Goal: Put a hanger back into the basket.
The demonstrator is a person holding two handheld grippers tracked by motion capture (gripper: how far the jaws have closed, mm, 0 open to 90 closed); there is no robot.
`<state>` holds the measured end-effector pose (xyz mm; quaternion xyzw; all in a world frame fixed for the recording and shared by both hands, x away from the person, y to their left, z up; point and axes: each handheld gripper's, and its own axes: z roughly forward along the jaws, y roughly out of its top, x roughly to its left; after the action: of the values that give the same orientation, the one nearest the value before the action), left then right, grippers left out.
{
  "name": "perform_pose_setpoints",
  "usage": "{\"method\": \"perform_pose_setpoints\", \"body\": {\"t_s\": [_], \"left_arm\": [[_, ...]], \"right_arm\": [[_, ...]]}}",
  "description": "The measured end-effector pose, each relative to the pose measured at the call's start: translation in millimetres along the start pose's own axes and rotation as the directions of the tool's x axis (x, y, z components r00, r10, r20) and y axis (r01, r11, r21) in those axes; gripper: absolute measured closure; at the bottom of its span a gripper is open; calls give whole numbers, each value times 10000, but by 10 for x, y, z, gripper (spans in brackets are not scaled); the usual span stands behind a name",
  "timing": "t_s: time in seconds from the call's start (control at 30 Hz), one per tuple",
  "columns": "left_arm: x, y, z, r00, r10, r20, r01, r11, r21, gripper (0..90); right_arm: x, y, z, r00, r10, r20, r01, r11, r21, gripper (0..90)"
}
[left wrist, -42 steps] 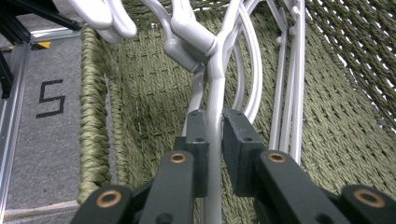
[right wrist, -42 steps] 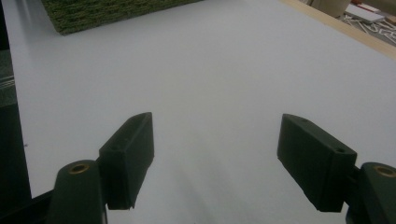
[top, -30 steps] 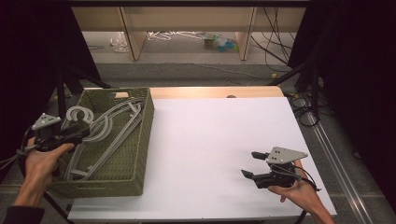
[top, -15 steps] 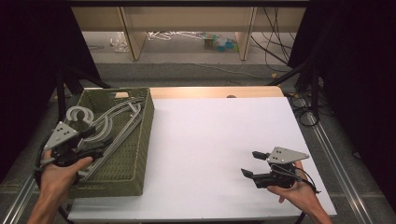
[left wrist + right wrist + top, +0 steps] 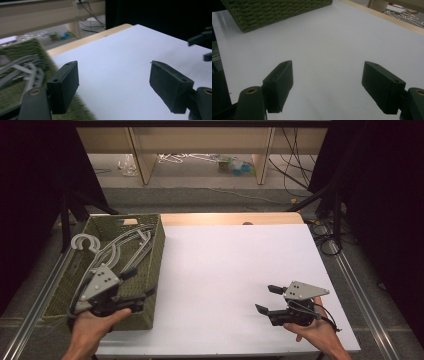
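A green woven basket (image 5: 156,254) stands on the left of the white table (image 5: 235,265), with several grey plastic hangers (image 5: 116,251) lying in it. My left gripper (image 5: 141,282) hovers over the basket's near right corner and points toward the table's middle. Its jaws have just been opening and stand open with nothing between them (image 5: 113,75). The basket (image 5: 23,48) and hangers (image 5: 23,68) lie to its left. My right gripper (image 5: 264,299) rests low at the near right of the table, open and empty (image 5: 327,75), facing the basket (image 5: 274,12).
A bare wooden strip (image 5: 230,218) runs along the table's far edge. Beyond it, on the floor, are shelf legs, cables and small clutter (image 5: 235,165). Dark curtains close in both sides. Metal rails (image 5: 357,290) border the table.
My left gripper has moved from the basket's left rim by the hanger hooks to its near right corner. The hangers stay in the basket. The right gripper has kept still.
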<state>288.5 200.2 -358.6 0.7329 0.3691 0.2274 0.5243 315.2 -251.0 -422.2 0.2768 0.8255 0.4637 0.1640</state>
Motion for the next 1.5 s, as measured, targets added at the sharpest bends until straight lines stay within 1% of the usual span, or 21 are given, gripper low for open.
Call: {"method": "perform_pose_setpoints", "body": {"t_s": [0.17, 0.2, 0.27, 0.33, 0.4, 0.43, 0.53, 0.6, 0.73, 0.8, 0.83, 0.87, 0.9, 0.93, 0.97, 1.03, 1.1, 1.2, 1.23, 1.37, 1.5], "left_arm": [[-177, -73, 176, 9987, 190, 477, -191, 9998, 14, 223], [-205, -87, 198, 9981, 338, 520, -337, 9994, -18, 222], [-257, -131, 245, 9978, 402, 519, -399, 9992, -52, 221], [-273, -173, 290, 9966, 531, 635, -527, 9986, -73, 217], [-291, -224, 321, 9972, 405, 631, -400, 9992, -94, 213], [-299, -245, 329, 9964, 471, 709, -462, 9988, -149, 212], [-336, -294, 346, 9957, 476, 796, -457, 9986, -254, 212], [-382, -350, 376, 9929, 591, 1030, -575, 9982, -188, 205], [-437, -458, 410, 9915, 718, 1086, -725, 9974, 18, 198], [-448, -496, 418, 9898, 782, 1189, -793, 9968, 42, 195], [-454, -517, 420, 9900, 848, 1129, -853, 9964, -10, 193], [-455, -541, 424, 9907, 922, 1004, -924, 9957, -32, 193], [-443, -560, 429, 9897, 987, 1035, -992, 9951, 2, 193], [-440, -580, 431, 9912, 797, 1057, -810, 9967, 81, 190], [-437, -596, 435, 9926, 733, 972, -735, 9973, -17, 190], [-420, -611, 426, 9931, 863, 798, -861, 9963, -56, 190], [-414, -623, 422, 9936, 682, 898, -681, 9977, -42, 187], [-433, -640, 416, 9918, 870, 934, -872, 9962, -23, 186], [-433, -641, 413, 9896, 1079, 951, -1081, 9941, -26, 186], [-440, -650, 402, 9883, 1074, 1082, -1080, 9942, -11, 183], [-437, -653, 397, 9891, 829, 1219, -828, 9965, -56, 180]], "right_arm": [[25, -6, -3, 9999, 163, -31, -164, 9997, -206, 253], [32, -1, -14, 9997, 210, -119, -211, 9997, -78, 252], [45, -5, -16, 9999, 118, 52, -117, 9997, -193, 251], [56, -5, -17, 10000, 47, 64, -45, 9996, -274, 247], [78, -6, -25, 9998, 181, -68, -183, 9996, -214, 246], [78, -10, -17, 10000, 87, 27, -86, 9992, -395, 244], [96, -13, -28, 9998, 212, 7, -212, 9994, -278, 238], [120, -25, -21, 9995, 305, 32, -304, 9992, -254, 211], [149, -41, -14, 9998, 169, 82, -166, 9993, -343, 201], [171, -55, -13, 9996, 272, -11, -272, 9991, -312, 197], [173, -62, -20, 9998, 187, 114, -183, 9993, -339, 193], [186, -69, -24, 9996, 294, 6, -294, 9992, -258, 190], [187, -78, -16, 9998, 196, 84, -192, 9988, -460, 190], [201, -83, -27, 9995, 305, -61, -307, 9992, -271, 189], [213, -88, -29, 9996, 263, 108, -259, 9991, -337, 187], [233, -96, -35, 9996, 284, 20, -283, 9991, -312, 184], [255, -102, -40, 9996, 279, 26, -278, 9990, -350, 183], [271, -117, -50, 9997, 155, 165, -147, 9989, -450, 178], [283, -123, -57, 9996, 285, 91, -282, 9989, -362, 178], [294, -146, -73, 9995, 285, 152, -279, 9989, -386, 176], [297, -169, -86, 9994, 239, 269, -228, 9989, -401, 174]]}}
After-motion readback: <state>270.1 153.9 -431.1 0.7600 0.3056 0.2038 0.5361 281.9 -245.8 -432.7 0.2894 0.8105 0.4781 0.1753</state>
